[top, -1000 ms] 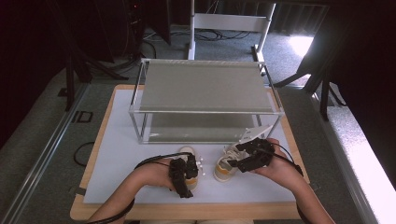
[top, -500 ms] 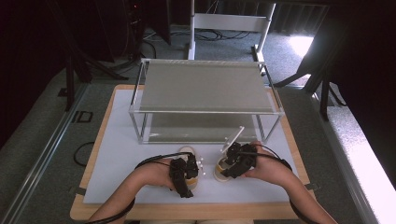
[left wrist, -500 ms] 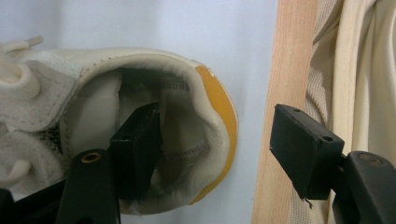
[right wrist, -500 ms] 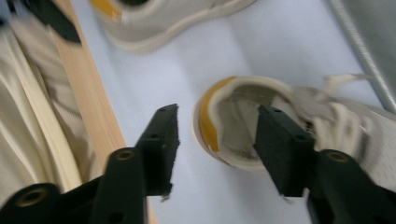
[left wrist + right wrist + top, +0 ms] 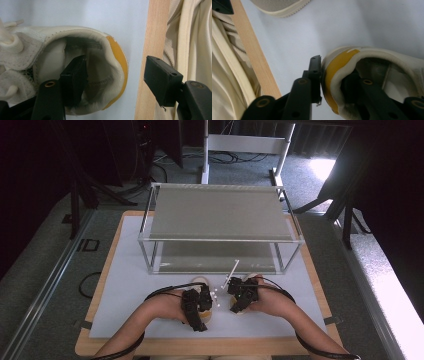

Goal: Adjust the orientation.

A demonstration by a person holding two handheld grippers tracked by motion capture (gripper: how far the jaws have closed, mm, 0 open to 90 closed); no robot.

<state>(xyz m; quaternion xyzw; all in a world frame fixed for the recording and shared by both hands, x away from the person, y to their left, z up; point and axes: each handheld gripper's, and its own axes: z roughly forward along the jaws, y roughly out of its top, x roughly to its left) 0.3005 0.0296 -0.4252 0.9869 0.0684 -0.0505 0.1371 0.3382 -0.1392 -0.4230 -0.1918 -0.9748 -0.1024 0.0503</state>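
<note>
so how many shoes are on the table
2. One shoe lies under the left gripper, one jaw inside its opening; the other shoe is pinched at the heel by the right gripper.

The right gripper (image 5: 239,296) moves from the frame's lower right toward the centre, closer to the left gripper (image 5: 200,302). Its jaws now pinch the right shoe's (image 5: 372,75) heel.
</note>
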